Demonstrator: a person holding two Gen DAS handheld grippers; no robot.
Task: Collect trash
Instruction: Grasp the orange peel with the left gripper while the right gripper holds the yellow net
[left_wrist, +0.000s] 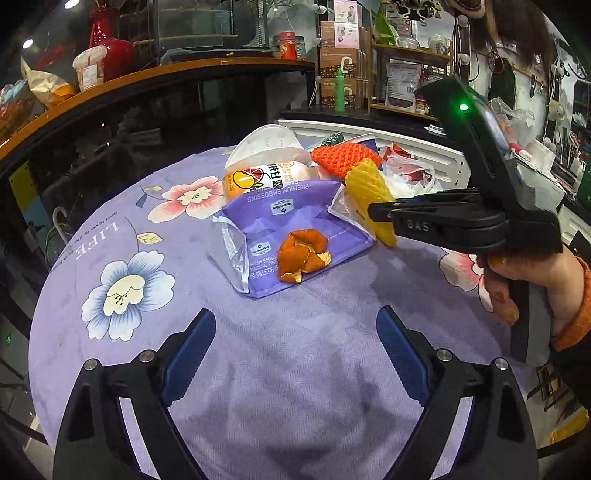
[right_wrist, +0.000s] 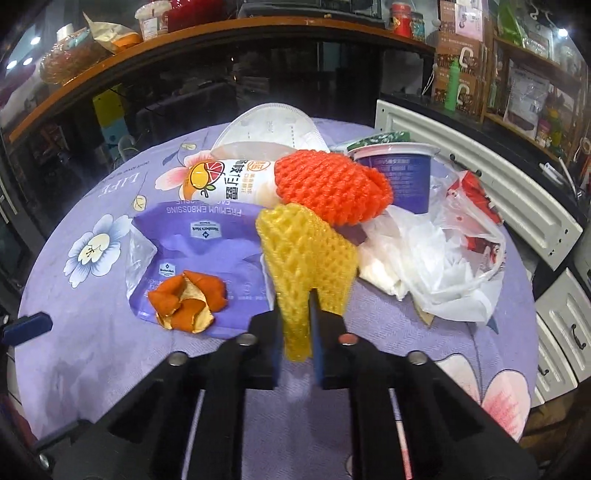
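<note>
- The right gripper (right_wrist: 297, 325) has its jaws pinched on the lower end of the yellow foam net (right_wrist: 306, 251), which stands just right of the purple tissue pack (right_wrist: 207, 236).
- The left gripper (left_wrist: 295, 354) is wide open with nothing between its fingers, hovering over bare tablecloth (left_wrist: 110, 332) in front of the tissue pack.
- Orange peel (right_wrist: 188, 302) lies on the tissue pack's near end; the red foam net (right_wrist: 332, 188) lies beyond the yellow one, behind the pack's right corner.
- The white plastic bag (right_wrist: 443, 273) sits to the pack's right.
- The net is soft and crushable, so I judge the grip should stay firm and the lift straight up, clear of the red net, before carrying it toward the bag, probably the trash bag.
</note>
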